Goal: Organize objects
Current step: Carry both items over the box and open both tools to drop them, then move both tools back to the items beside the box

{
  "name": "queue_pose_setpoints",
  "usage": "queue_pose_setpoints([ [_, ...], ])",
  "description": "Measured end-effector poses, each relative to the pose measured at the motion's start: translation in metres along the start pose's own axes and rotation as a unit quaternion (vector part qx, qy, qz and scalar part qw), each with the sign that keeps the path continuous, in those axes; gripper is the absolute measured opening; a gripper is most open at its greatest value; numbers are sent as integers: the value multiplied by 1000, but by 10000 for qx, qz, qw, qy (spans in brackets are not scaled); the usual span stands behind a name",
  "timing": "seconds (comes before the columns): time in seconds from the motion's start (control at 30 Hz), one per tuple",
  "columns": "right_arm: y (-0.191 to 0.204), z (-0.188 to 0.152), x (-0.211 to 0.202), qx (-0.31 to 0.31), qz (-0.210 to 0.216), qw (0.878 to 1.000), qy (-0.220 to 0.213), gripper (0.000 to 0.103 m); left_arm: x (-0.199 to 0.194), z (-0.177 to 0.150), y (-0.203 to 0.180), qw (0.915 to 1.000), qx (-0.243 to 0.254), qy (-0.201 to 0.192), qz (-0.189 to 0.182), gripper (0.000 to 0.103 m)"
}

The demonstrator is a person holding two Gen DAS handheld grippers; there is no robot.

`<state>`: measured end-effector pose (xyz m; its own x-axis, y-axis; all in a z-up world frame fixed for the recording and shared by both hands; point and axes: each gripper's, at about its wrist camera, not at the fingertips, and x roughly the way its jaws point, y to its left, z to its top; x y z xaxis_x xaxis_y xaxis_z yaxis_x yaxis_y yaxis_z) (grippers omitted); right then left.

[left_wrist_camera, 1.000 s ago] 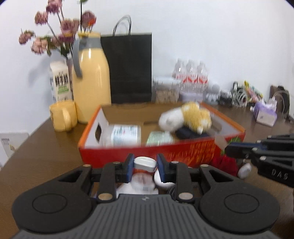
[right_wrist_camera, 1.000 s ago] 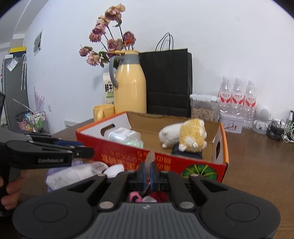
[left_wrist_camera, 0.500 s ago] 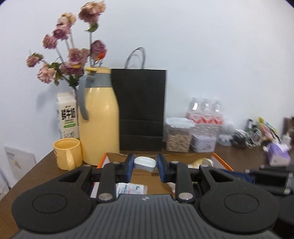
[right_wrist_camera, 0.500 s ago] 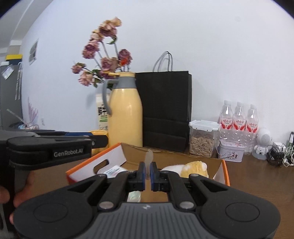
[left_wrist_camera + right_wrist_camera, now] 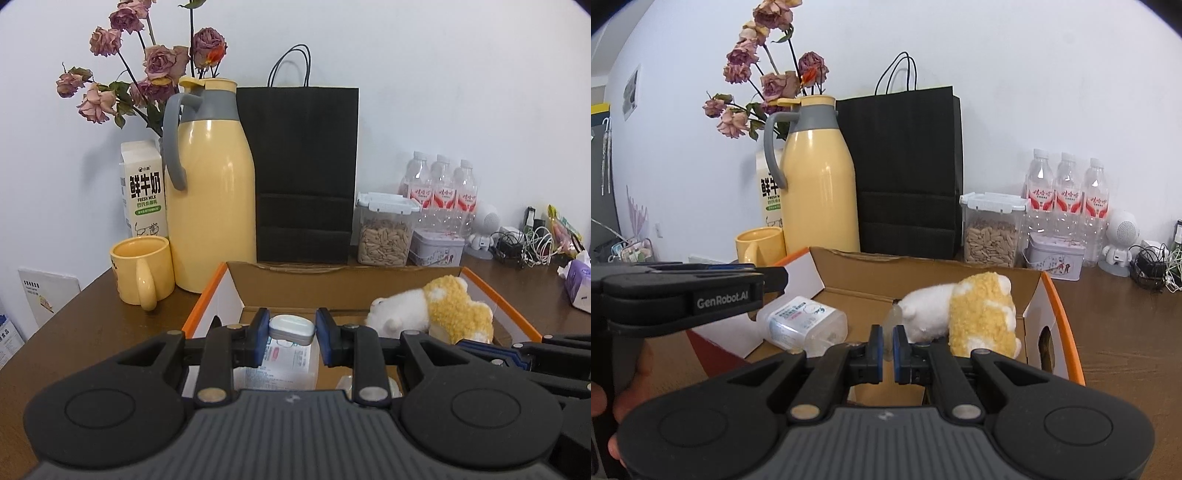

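An orange cardboard box (image 5: 207, 295) (image 5: 1060, 306) sits open on the brown table. Inside lie a clear plastic bottle (image 5: 803, 323) (image 5: 284, 360) and a white and yellow plush toy (image 5: 432, 312) (image 5: 967, 314). My left gripper (image 5: 291, 332) is shut on a small white case (image 5: 291, 328) and holds it over the box's left half. My right gripper (image 5: 888, 347) is shut on a thin clear plastic piece (image 5: 891, 321) above the box's near side. The left gripper also shows in the right wrist view (image 5: 701, 291), at the left.
Behind the box stand a yellow jug (image 5: 212, 192), a yellow mug (image 5: 142, 269), a milk carton (image 5: 142, 188), dried roses (image 5: 147, 66), a black paper bag (image 5: 303, 173), a seed jar (image 5: 386, 229), a tin (image 5: 436, 245) and water bottles (image 5: 439, 192). Cables (image 5: 524, 243) and tissues (image 5: 578, 280) lie at right.
Both grippers rose from the table in front of the box, carrying their items, and have come down over the open box.
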<state>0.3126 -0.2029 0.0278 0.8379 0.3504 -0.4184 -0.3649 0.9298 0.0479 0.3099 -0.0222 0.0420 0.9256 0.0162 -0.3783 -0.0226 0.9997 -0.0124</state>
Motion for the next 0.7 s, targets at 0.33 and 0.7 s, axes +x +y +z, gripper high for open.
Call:
queue_pose_setpoints([
  [0.33,0,-5,-2,10,-57,10000,70,54,-3,-4,3,9998,27,1,191,68],
  [0.7,1,-6,-3,-11,-248,9997,36,103,-10,-4,2,9991,7,-208,373,103],
])
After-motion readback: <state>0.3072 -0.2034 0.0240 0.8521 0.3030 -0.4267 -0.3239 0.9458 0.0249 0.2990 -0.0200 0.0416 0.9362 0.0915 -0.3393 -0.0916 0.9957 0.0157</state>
